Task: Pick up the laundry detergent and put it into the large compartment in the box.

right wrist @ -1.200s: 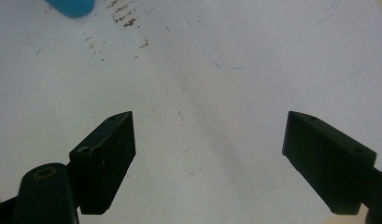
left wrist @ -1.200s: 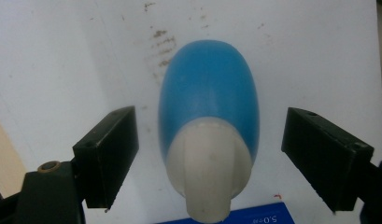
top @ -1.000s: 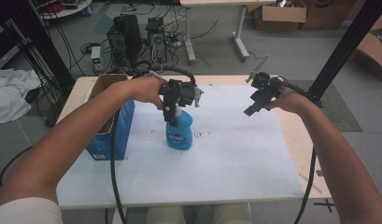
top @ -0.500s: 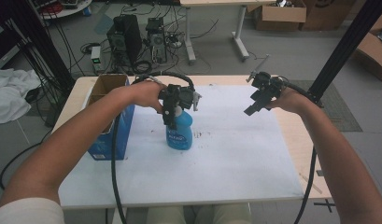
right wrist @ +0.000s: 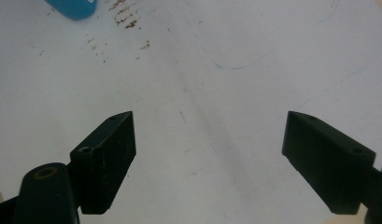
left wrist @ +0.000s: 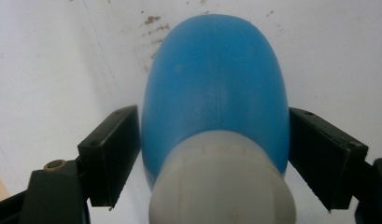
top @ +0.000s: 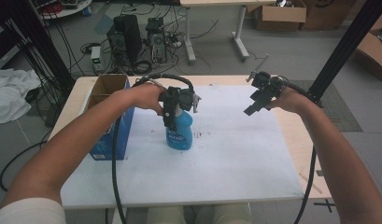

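A blue bottle (top: 179,133) with a white cap stands upright left of centre on the white table (top: 235,154). My left gripper (top: 174,122) comes down over it from above, and its jaws have just been closing. In the left gripper view, both black pads (left wrist: 115,156) touch the sides of the blue bottle (left wrist: 216,84) just below its white cap (left wrist: 221,182). My right gripper (top: 251,110) hovers open over the far right of the table. In the right gripper view, the right gripper (right wrist: 209,158) holds nothing, and the bottle's base (right wrist: 72,8) shows at the top left.
An open blue cardboard box (top: 107,119) stands on the table's left edge, close to my left forearm. A black slanted post (top: 343,51) rises behind the right hand. Brown specks (top: 200,135) mark the sheet beside the bottle. Cables trail from both grippers.
The left gripper has sunk slightly over the bottle and its jaws have drawn in against the bottle's sides. The right gripper has stayed in place.
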A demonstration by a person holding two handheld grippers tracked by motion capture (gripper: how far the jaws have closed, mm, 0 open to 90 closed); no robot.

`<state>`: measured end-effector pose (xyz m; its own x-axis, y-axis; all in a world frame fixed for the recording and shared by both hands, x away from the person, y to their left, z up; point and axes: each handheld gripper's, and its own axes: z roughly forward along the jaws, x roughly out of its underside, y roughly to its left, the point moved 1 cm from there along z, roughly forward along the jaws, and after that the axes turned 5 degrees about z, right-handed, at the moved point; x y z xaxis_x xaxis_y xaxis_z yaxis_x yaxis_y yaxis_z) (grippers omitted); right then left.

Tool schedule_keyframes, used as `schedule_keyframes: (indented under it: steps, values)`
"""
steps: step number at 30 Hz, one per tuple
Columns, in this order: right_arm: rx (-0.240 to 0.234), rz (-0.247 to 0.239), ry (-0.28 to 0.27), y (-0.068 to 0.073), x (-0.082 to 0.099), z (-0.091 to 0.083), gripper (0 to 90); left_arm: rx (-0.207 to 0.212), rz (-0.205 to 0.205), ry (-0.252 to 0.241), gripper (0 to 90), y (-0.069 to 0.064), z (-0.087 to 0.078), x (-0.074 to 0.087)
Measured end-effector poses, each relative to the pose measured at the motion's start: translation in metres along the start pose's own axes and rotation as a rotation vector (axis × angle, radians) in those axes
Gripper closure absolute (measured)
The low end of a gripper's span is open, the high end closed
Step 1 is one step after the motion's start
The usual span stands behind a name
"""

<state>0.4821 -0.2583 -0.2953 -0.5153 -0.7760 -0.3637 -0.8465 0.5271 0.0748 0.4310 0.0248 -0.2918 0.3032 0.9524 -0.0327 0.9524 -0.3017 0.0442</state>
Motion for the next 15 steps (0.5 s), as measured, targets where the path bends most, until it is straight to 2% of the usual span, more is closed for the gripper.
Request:
schedule_keyframes:
  steps: [15]
  values:
    - [-0.002,0.002,-0.003,-0.0007,-0.0002,0.0006,17.7,0.005,0.004,-0.007,26.5,0.0008,0.0005,0.0001]
